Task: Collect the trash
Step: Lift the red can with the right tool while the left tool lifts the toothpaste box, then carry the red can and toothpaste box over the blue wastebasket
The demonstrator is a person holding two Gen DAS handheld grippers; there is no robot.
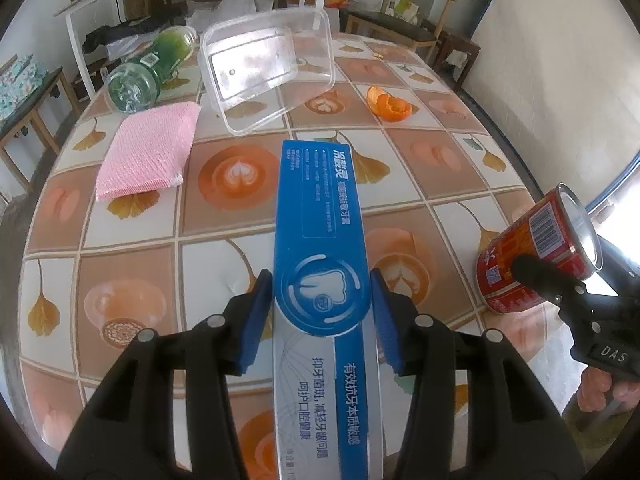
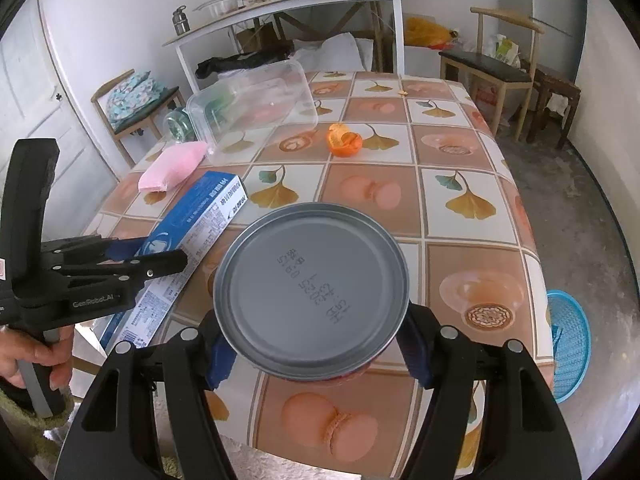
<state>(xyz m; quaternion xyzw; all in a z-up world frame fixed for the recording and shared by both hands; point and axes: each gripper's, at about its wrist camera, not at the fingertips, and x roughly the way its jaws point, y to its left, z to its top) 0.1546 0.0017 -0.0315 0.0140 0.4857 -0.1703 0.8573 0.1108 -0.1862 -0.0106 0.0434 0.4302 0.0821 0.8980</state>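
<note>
Left wrist view: left gripper (image 1: 322,312) straddles the toothpaste box (image 1: 320,264), 1 blue pad on each long side. Pads look to be touching the cardboard, so I read it as clamped on the box, though a hairline gap on the left pad can't be ruled out. Box lies flat on the table (image 1: 132,240), long axis running away from the camera. Still on the table beyond it: pink sponge (image 1: 148,152), green bottle (image 1: 148,72) on its side, clear tub (image 1: 264,68) tipped over, orange peel (image 1: 390,106). At right, the right gripper (image 1: 532,272) holds the red can (image 1: 536,248) tilted, clear of the table.

Right wrist view: right gripper (image 2: 314,344) is clamped on the can (image 2: 312,292), pads on opposite sides, the can's flat metal end facing the camera. Left gripper (image 2: 160,256) sits on the box (image 2: 188,236) near the table's left edge, a hand (image 2: 36,356) on its handle. Blue basket (image 2: 568,344) on the floor past the table's right edge, probably the bin.

Step, as I judge it: 2 items gripped, 1 per hand; pickup stage, nothing binned yet.

Next: lift the box level without letting it pivot between the pads, since the grip is toward 1 end. Carry both to the basket and release over it. 4 items left after that.
</note>
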